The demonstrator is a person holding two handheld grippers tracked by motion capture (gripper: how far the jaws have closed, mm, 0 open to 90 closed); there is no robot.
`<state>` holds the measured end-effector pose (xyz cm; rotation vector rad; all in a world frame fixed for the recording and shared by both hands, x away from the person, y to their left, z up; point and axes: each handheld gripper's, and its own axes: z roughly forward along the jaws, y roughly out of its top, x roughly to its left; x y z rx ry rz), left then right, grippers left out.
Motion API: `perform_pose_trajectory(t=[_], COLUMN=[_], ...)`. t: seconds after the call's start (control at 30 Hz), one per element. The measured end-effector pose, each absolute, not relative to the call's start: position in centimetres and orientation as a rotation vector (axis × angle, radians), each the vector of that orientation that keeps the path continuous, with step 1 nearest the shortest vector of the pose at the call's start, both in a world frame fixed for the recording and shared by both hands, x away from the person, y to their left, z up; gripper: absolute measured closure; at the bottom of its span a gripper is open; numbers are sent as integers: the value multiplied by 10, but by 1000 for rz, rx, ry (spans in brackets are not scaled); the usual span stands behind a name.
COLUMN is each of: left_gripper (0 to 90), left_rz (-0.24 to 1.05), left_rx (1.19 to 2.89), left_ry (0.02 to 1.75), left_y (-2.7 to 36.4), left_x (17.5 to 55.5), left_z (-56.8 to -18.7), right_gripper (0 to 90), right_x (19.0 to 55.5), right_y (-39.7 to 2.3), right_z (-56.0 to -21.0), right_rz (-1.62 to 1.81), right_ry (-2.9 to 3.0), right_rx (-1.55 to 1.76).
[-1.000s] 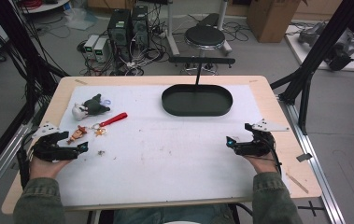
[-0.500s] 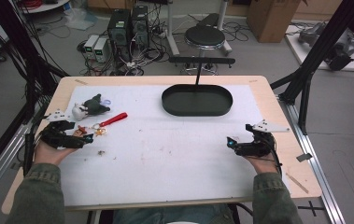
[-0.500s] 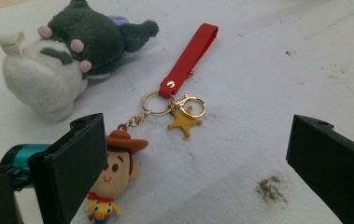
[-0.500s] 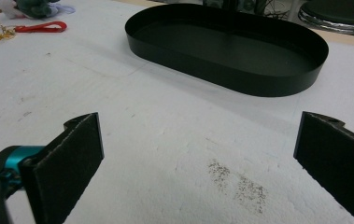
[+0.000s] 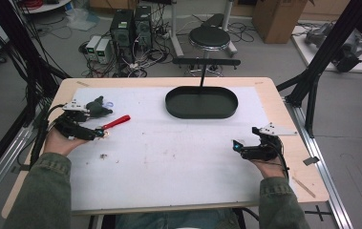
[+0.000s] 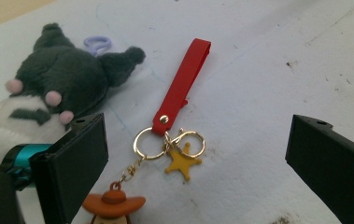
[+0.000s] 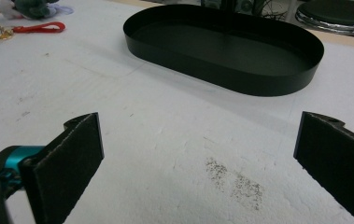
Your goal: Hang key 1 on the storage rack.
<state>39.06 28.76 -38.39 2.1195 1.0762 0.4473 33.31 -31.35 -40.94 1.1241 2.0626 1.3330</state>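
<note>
Approach step: the left gripper [image 5: 103,135] is hovering over the red-strap keychain [image 6: 182,88], jaws standing wide apart with nothing between them. In the left gripper view the keychain is lying flat on the white table cover [image 5: 178,162], its strap running away from the camera, its gold rings [image 6: 167,140] and yellow star charm [image 6: 182,163] sitting between the two jaws, and a small cowboy-hat figure [image 6: 113,204] hanging off a short chain at the near end. A grey plush toy [image 6: 67,79] is lying just beside the strap, apart from it. The right gripper [image 5: 236,145] is resting near the right table edge, jaws also spread and empty, facing the black oval tray [image 7: 221,46].

Judged next move: lowering the left gripper so the jaws are straddling the strap or ring cluster, then closing. Flat, thin hardware calls for a low, level descent; the plush toy should be avoided.
</note>
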Motion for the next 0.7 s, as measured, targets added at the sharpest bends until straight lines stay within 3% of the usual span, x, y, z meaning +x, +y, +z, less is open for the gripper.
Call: perform_pose_trajectory(t=[0.4,0.7], left_gripper=[96,115], left_rz=[388,273], left_rx=[2149,2253], left_ry=[1058,993], left_y=[280,249], left_x=[423,452], left_z=[-389,-399], right_gripper=[5,5], right_x=[336,337], right_y=[-312,-311], right_z=[-413,-414], right_rz=[1304,1295], right_ry=[2092,2097], right_rx=[1106,1113])
